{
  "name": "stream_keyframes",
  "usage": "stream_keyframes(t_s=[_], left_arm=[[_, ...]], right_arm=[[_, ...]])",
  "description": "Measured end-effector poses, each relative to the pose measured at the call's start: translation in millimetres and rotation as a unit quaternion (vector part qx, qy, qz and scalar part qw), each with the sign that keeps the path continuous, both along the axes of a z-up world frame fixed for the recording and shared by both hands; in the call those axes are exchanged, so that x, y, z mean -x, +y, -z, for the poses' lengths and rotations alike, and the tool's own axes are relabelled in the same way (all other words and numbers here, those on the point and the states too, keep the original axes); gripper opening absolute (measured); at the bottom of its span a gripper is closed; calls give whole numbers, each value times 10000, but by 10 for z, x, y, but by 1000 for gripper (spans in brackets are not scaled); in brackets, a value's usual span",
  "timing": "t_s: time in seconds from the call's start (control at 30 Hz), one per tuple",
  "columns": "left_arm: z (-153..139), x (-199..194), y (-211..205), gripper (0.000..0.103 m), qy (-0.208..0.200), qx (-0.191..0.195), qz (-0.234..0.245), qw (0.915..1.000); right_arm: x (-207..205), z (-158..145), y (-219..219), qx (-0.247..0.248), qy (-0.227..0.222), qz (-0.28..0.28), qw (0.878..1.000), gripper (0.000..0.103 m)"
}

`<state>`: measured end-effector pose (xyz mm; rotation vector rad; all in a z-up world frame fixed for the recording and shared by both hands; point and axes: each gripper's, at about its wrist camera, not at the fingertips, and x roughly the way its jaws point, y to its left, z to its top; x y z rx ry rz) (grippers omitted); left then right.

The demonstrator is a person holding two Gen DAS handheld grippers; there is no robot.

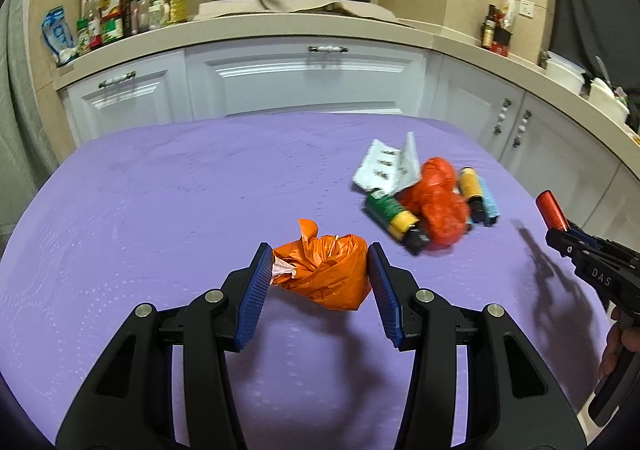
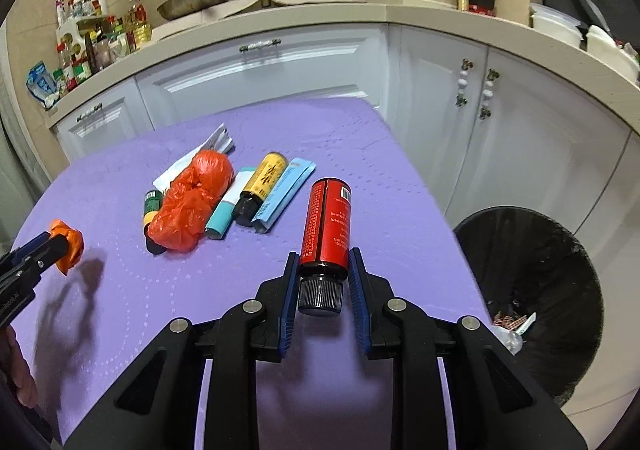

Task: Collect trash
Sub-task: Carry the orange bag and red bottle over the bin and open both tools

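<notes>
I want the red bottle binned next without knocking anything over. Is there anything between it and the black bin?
Nothing visible. The red bottle is held in the right gripper, above the purple table. The bin stands open on the floor just past the table's right edge. The remaining trash pile lies on the other side.

the left gripper tilts downward, its fingers clamped on an orange bag. the right gripper tilts down too, pinching a red bottle.
</notes>
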<state>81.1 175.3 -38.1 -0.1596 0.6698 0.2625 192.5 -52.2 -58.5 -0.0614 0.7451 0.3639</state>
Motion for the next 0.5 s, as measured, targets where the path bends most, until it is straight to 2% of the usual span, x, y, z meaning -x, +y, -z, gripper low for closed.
stream_keyframes(t_s=[0.23, 0.5], left_arm=[[-97, -56, -374, 47, -113, 11, 420, 9991], [-214, -237, -960, 47, -250, -2, 1092, 9937]], right_arm=[[117, -131, -342, -15, -236, 306, 9993, 25], [167, -164, -858, -72, -338, 814, 9961, 25]])
